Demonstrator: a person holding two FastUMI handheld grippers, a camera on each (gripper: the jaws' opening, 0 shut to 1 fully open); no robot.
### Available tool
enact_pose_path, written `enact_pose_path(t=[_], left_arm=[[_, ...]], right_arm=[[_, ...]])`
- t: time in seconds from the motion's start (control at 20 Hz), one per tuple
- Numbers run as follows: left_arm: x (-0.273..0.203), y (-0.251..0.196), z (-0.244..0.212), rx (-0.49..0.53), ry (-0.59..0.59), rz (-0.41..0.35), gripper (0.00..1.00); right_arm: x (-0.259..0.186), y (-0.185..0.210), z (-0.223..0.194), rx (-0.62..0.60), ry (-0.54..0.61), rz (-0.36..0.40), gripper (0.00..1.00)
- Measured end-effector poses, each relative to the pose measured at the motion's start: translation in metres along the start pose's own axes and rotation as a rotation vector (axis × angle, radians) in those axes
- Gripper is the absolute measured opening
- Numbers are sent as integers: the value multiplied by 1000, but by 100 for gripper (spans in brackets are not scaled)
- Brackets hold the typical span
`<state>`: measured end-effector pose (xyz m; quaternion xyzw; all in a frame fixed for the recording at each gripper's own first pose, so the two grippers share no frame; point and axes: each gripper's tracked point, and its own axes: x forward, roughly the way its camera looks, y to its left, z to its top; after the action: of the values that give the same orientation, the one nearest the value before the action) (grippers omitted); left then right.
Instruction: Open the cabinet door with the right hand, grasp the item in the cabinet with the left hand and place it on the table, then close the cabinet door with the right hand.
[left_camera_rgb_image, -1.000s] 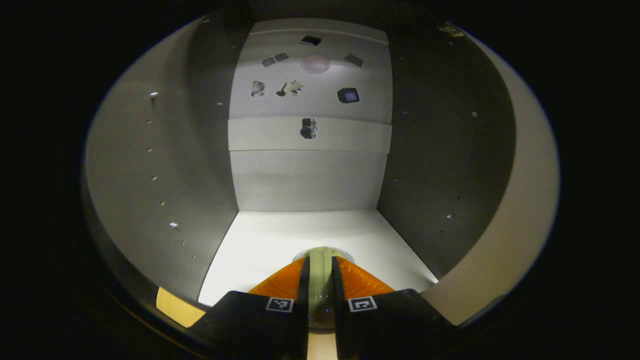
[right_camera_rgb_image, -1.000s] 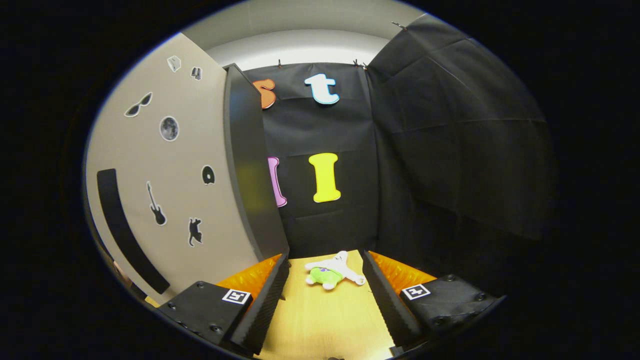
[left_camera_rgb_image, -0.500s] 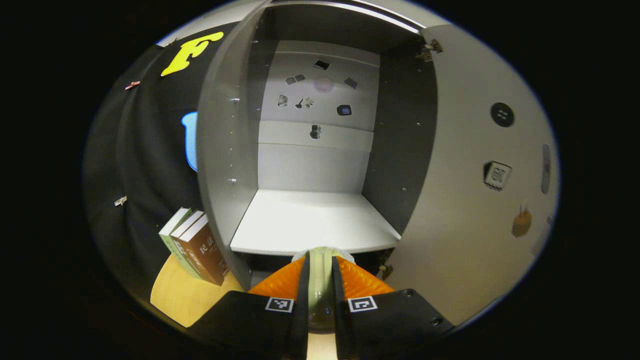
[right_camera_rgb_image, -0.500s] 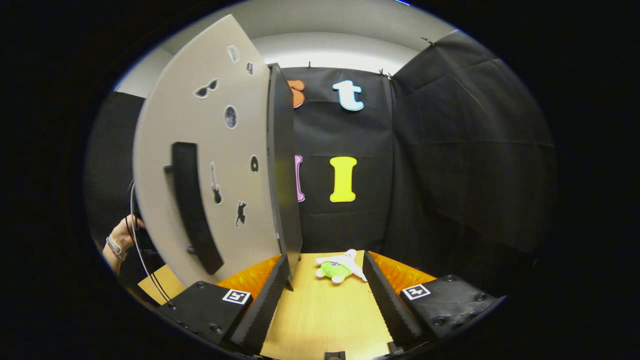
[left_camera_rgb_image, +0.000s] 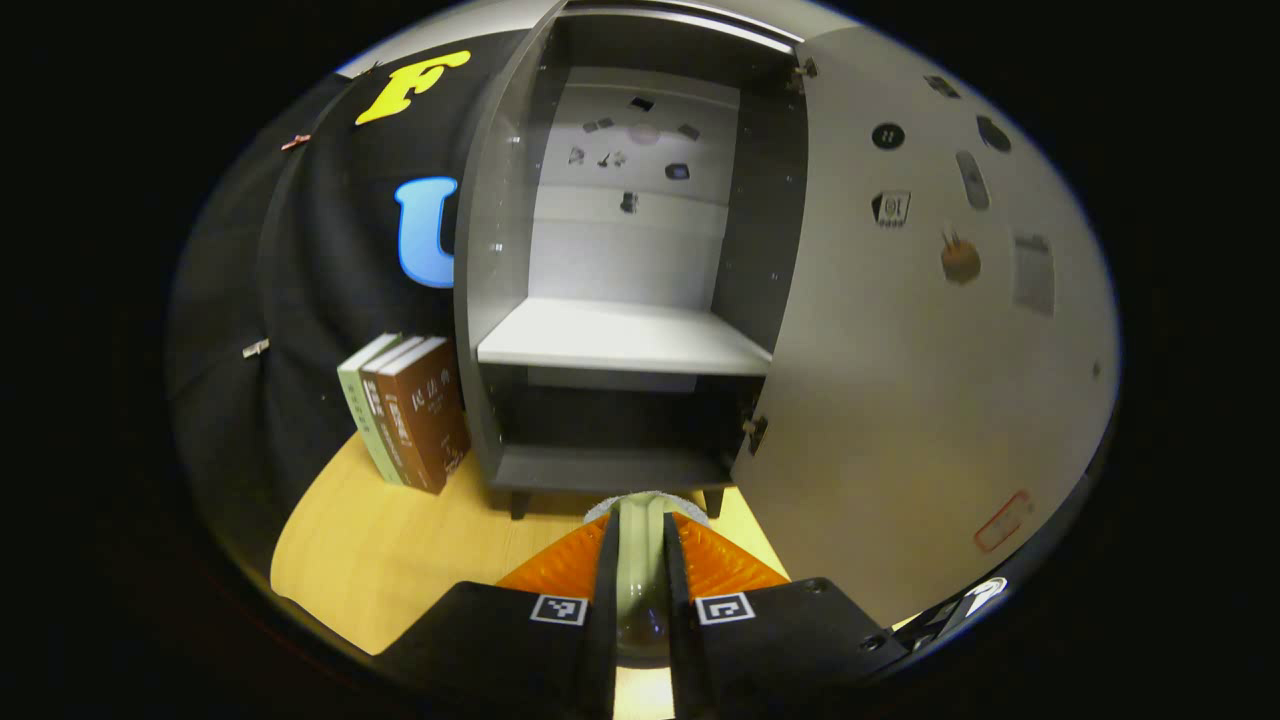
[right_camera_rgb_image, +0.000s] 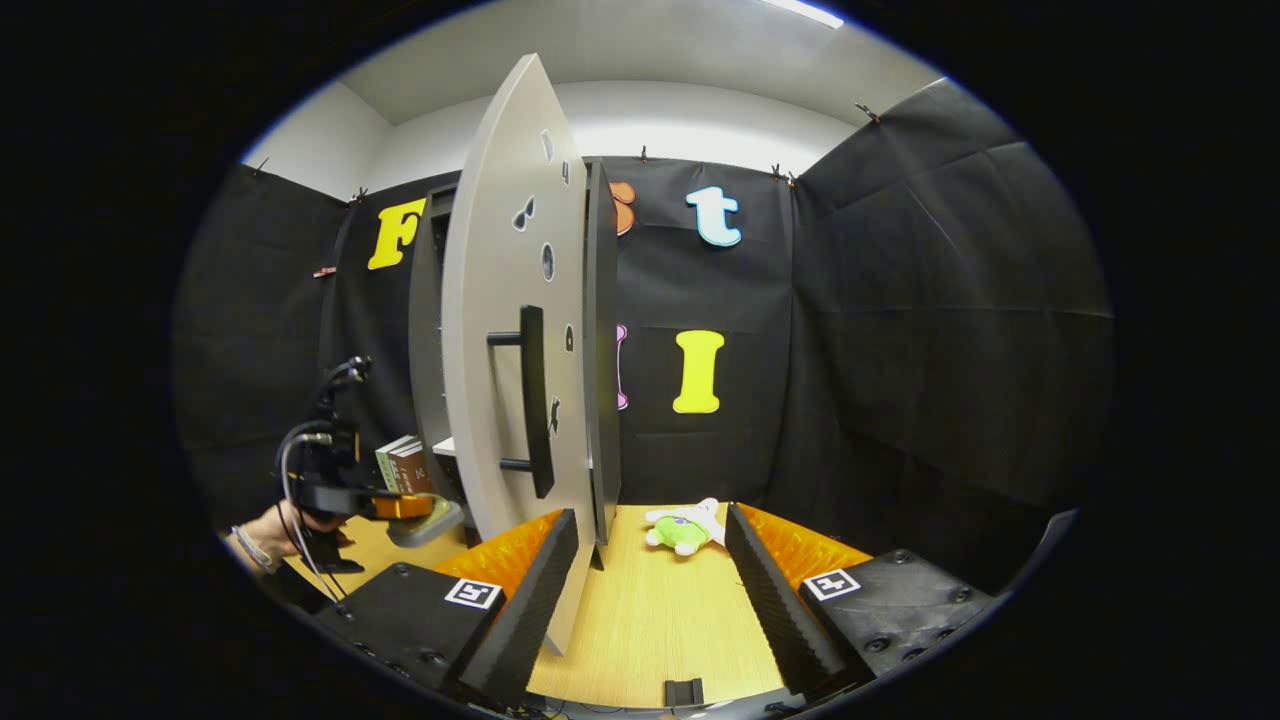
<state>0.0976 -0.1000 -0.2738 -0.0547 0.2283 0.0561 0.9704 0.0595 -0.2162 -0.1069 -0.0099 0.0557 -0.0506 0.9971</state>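
The grey cabinet (left_camera_rgb_image: 610, 470) stands on the wooden table (left_camera_rgb_image: 400, 560) with its door (left_camera_rgb_image: 900, 380) swung wide to the right. Its white shelf (left_camera_rgb_image: 620, 340) is bare. My left gripper (left_camera_rgb_image: 640, 525) is shut on a pale green dish (left_camera_rgb_image: 640, 575), held above the table in front of the cabinet. From the right gripper view, that left gripper (right_camera_rgb_image: 395, 507) and its dish (right_camera_rgb_image: 432, 520) hang left of the door (right_camera_rgb_image: 490, 400), with a hand (right_camera_rgb_image: 275, 525) behind. My right gripper (right_camera_rgb_image: 650, 528) is open, close to the door's free edge, right of its black handle (right_camera_rgb_image: 533, 400).
Three upright books (left_camera_rgb_image: 405, 420) lean beside the cabinet's left wall. A white and green plush toy (right_camera_rgb_image: 682, 530) lies on the table (right_camera_rgb_image: 650, 620) beyond my right fingers. Black cloth walls close in the back and right.
My left gripper has drawn back out of the cabinet with the dish, from over the shelf to above the table. My right gripper has backed away from the door.
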Motion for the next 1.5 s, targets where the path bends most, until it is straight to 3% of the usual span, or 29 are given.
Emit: enact_pose_path(t=[0.45, 0.75, 1.05, 1.3, 1.35, 1.4, 1.5], left_arm=[[46, -2, -122, -60, 41, 55, 25], [72, 6, -197, -66, 103, 106, 24], [85, -2, -237, -30, 131, 93, 27], [86, -2, -241, -20, 138, 104, 27], [88, -1, -241, -20, 142, 108, 41], [88, -1, -241, -22, 143, 105, 43], [86, -1, -240, -29, 150, 99, 63]], right_arm=[[35, -7, -5, 2, -24, 43, 93], [59, -29, -25, -10, -12, 26, 94], [69, -41, -46, -21, 34, 34, 94], [72, -46, -56, -44, 57, 36, 94], [72, -46, -57, -40, 60, 39, 94], [72, -46, -56, -32, 59, 43, 94], [72, -44, -52, -20, 50, 50, 94]])
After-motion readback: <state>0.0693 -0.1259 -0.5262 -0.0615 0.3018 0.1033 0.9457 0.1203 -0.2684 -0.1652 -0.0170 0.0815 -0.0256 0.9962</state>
